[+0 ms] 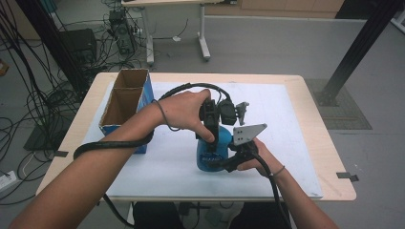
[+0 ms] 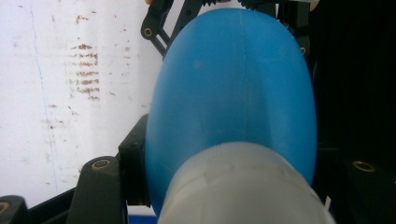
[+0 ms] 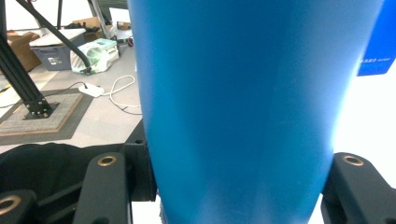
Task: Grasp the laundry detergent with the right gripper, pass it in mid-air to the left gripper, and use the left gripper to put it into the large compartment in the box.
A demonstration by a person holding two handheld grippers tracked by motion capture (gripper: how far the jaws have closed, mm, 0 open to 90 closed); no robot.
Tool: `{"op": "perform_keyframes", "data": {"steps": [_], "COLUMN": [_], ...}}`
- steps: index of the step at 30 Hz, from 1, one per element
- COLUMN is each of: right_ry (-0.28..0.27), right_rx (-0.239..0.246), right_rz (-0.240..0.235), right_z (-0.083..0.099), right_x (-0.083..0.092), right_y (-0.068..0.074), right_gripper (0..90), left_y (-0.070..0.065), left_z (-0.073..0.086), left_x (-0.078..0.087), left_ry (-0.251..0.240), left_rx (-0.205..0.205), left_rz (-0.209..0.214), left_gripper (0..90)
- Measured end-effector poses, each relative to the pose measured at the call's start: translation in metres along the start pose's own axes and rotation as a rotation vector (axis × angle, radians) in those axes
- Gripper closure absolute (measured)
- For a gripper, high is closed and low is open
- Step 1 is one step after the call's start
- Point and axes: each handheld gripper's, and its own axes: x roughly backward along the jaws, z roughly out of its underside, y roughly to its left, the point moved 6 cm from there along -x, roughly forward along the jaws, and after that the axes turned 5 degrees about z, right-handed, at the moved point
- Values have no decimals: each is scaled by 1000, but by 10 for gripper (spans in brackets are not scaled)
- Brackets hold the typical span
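A blue plastic bottle (image 1: 212,153) stands upright on the white sheet (image 1: 286,143) near the table's front. My left gripper (image 1: 210,132) comes down from above and is shut on the bottle's top, just below its pale cap (image 2: 243,186). In the left gripper view the bottle's rounded blue body (image 2: 233,93) bulges between my jaws. My right gripper (image 1: 225,160) reaches in from the right side and is shut on the bottle's lower body (image 3: 243,93), which spans the gap between its black jaws. The right gripper's linkage (image 2: 156,23) shows past the bottle.
An open cardboard box with blue sides (image 1: 125,102) stands at the table's left, close to my left forearm. The left gripper's cable (image 1: 110,143) loops over the sheet. Beyond the table lie floor cables, a desk's legs (image 1: 203,45) and a black frame post (image 1: 353,52).
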Motion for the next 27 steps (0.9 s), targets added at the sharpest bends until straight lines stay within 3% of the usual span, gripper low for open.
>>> {"op": "perform_keyframes", "data": {"steps": [27], "right_ry": [5], "right_rx": [7], "right_rz": [-7], "right_z": [-5], "right_x": [0], "right_y": [-1], "right_gripper": [410], "left_y": [0], "left_z": [3], "left_x": [3], "left_ry": [-5], "left_rx": [16], "left_rz": [7], "left_gripper": [376]}}
